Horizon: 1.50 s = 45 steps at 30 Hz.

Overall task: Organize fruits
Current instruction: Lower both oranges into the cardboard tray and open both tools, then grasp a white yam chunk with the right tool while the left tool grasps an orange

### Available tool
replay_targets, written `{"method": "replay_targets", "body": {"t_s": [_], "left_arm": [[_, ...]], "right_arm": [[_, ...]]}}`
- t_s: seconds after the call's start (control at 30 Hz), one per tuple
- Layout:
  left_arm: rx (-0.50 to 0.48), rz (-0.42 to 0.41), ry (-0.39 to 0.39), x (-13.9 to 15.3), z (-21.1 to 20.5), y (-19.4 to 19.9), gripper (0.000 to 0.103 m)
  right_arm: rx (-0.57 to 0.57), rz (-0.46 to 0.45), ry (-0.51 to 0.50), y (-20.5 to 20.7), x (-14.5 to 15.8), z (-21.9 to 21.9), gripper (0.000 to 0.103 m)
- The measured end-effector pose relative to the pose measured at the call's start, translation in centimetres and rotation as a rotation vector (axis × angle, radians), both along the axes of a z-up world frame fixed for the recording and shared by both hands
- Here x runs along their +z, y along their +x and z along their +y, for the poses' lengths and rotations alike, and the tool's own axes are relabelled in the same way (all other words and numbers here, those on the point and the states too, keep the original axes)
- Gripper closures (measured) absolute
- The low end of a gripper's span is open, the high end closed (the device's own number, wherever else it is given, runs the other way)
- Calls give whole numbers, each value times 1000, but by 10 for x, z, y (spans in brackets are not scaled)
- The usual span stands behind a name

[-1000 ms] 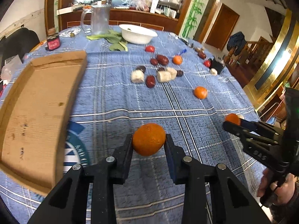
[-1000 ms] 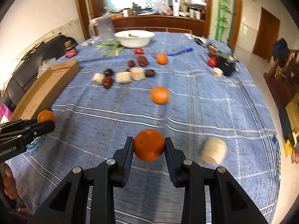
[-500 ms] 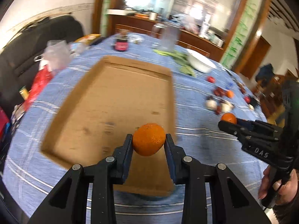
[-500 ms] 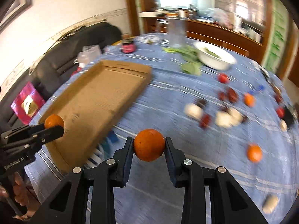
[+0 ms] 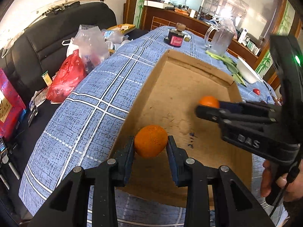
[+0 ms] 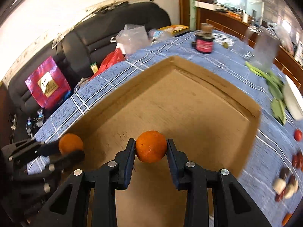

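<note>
In the left wrist view my left gripper (image 5: 151, 147) is shut on an orange (image 5: 151, 141), held over the near left edge of the shallow cardboard tray (image 5: 181, 87). My right gripper (image 5: 205, 106) reaches in from the right over the tray, shut on a second orange (image 5: 209, 101). In the right wrist view that right gripper (image 6: 151, 151) grips its orange (image 6: 151, 146) above the tray's bare floor (image 6: 189, 104). The left gripper (image 6: 74, 149) shows at the left with its orange (image 6: 70, 143) by the tray's near corner. The tray holds no fruit.
The blue checked tablecloth (image 5: 90, 113) carries a dark jar (image 5: 175, 38), a glass pitcher (image 5: 220, 39), greens (image 6: 274, 87) and a white bowl (image 6: 292, 102). Dates and pale fruit pieces (image 6: 287, 181) lie right of the tray. A black sofa (image 5: 56, 30) with bags stands beyond the table's left edge.
Both grippers have swung left from over the open tablecloth to over the cardboard tray, each still carrying its orange. The loose fruit has slid to the right of the views.
</note>
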<state>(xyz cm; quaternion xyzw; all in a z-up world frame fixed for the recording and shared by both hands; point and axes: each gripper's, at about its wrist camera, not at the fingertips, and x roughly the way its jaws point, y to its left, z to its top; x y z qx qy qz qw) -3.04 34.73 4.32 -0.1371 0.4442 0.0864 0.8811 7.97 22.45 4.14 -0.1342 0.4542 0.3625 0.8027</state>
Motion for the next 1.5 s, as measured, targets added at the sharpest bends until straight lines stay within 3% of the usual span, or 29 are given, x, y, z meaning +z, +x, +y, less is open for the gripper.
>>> {"method": "replay_targets", "body": {"t_s": [0.17, 0.4, 0.47, 0.53, 0.6, 0.83, 1.2, 1.5], "left_arm": [[-15, 17, -14, -9, 2, 4, 71], [-27, 21, 2, -12, -1, 7, 70], [-28, 24, 1, -12, -2, 8, 70], [-27, 29, -3, -12, -3, 8, 70], [-22, 30, -7, -10, -3, 6, 63], [10, -10, 39, 5, -10, -10, 54], [47, -49, 101, 28, -45, -27, 47], [-146, -32, 102, 27, -151, 1, 37]], "right_arm": [[18, 7, -41, 9, -13, 28, 67], [13, 37, -62, 16, -21, 32, 66], [9, 37, -66, 16, -20, 31, 59], [-8, 26, -76, 15, -20, 29, 39], [-18, 16, -57, 14, -15, 24, 38], [-39, -24, -56, -3, -2, -3, 38], [-156, -59, 12, -49, 23, -102, 38], [-389, -42, 16, -77, 14, -245, 35]]}}
